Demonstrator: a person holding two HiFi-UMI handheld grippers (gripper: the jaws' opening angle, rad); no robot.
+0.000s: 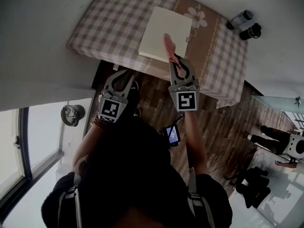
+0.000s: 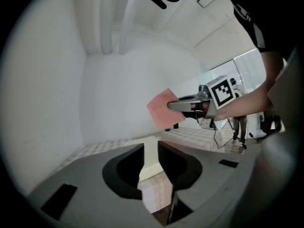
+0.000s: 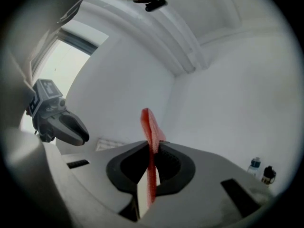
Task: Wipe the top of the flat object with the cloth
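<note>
A cream flat object [image 1: 161,30] lies on the table with the checked cloth [image 1: 109,27]. My right gripper [image 1: 176,59] reaches over the flat object's near edge, shut on a pink cloth [image 1: 168,45] that sticks up from its tips. In the right gripper view the cloth [image 3: 150,127] stands edge-on, pinched between the jaws [image 3: 153,148]. My left gripper [image 1: 123,73] hovers at the table's near edge, left of the flat object. Its jaws [image 2: 151,148] stand a little apart with nothing between them. From the left gripper view I see the cloth [image 2: 161,109] in the right gripper [image 2: 172,106].
A water bottle [image 1: 240,19] and a dark cup [image 1: 251,31] stand beyond the table's far right corner. Wooden floor lies below the near edge. A person [image 1: 275,139] and a dark bag [image 1: 254,184] are at the right. A window runs along the left.
</note>
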